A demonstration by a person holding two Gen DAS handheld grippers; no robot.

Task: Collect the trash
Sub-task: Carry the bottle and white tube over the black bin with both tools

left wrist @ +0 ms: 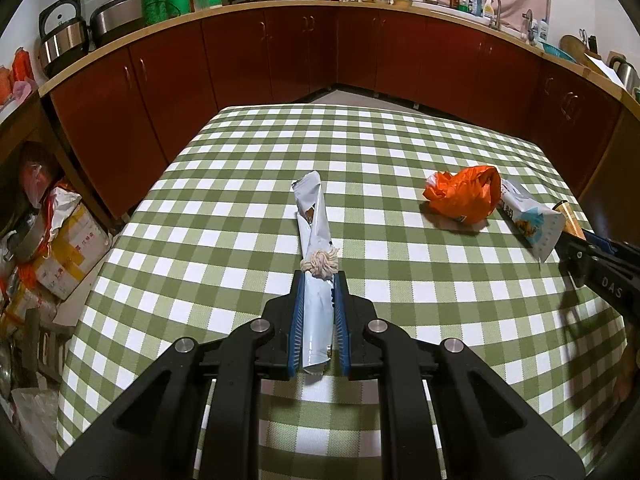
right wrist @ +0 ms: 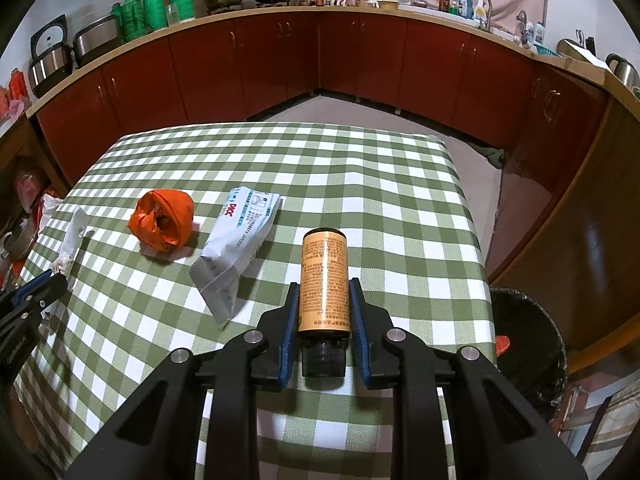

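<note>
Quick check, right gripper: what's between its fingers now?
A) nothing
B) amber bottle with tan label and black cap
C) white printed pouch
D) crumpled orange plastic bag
B: in the right wrist view the right gripper is closed on the amber bottle with a tan label and black cap, cap toward the camera, while the crumpled orange plastic bag and the white printed pouch lie on the green checked tablecloth.
</note>
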